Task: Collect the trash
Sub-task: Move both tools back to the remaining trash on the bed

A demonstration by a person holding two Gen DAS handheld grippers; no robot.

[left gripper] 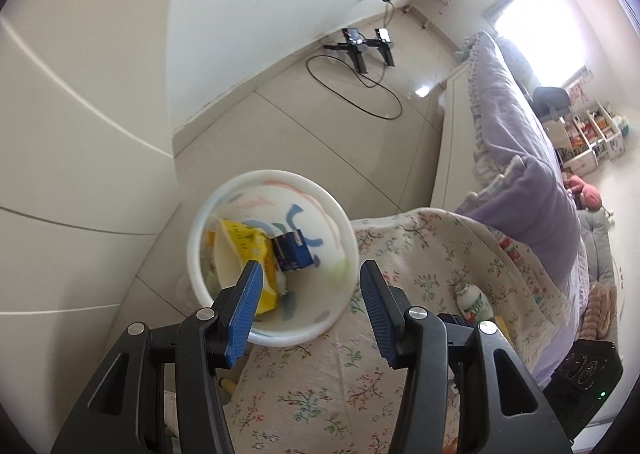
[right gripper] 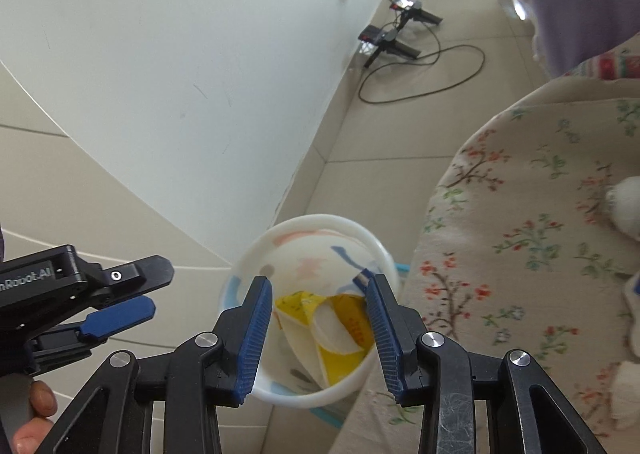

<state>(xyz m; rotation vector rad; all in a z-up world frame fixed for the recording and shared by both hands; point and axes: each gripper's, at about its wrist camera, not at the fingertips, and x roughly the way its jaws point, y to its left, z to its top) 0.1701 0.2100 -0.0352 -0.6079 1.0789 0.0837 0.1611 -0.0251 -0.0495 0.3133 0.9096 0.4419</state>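
Sitting in the white bin [left gripper: 272, 190] on the floor, just beside the floral-covered table [left gripper: 320, 394], are a yellow wrapper [left gripper: 248, 250] and a small dark blue packet [left gripper: 294, 252]. More trash waits on the cloth: a small white bottle [left gripper: 474, 304] with a green label. It looks light and stiff but smooth, so a grip across its body should hold better than one at the narrow neck. Both tongs hang over the bin mouth, the left gripper [left gripper: 308, 290] and the right gripper [right gripper: 320, 310] each spread wide with nothing between the blue pads, seemingly ready to reach for the bottle
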